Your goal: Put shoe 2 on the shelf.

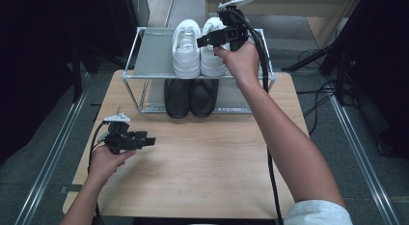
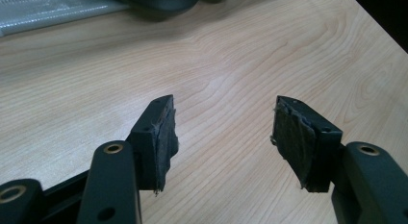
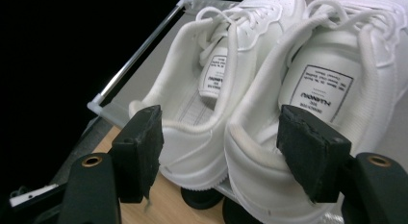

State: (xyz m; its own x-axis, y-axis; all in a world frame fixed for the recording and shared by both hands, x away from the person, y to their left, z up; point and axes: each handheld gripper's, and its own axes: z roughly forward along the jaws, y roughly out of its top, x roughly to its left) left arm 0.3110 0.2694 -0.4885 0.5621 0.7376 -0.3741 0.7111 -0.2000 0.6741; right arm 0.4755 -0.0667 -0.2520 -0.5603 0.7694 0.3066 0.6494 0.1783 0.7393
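Observation:
A pair of white sneakers (image 1: 186, 46) stands on the top shelf of a metal rack (image 1: 154, 56), heels toward me. In the right gripper view the left sneaker (image 3: 192, 132) and the right sneaker (image 3: 327, 65) sit side by side, labels showing inside. My right gripper (image 1: 202, 40) hovers by the right sneaker's heel. It (image 3: 221, 118) is open and its pads press on nothing. A pair of black shoes (image 1: 190, 97) sits on the lower shelf. My left gripper (image 1: 147, 138) rests low at the table's left, and it (image 2: 224, 108) is open with bare wood between its pads.
The wooden table (image 1: 202, 162) spreads wide in front of the rack. The left half of the rack's top shelf is bare grey. A black shoe toe (image 2: 159, 3) and the lower shelf's edge (image 2: 43, 10) lie beyond the left gripper. Dark cables trail on the floor at right.

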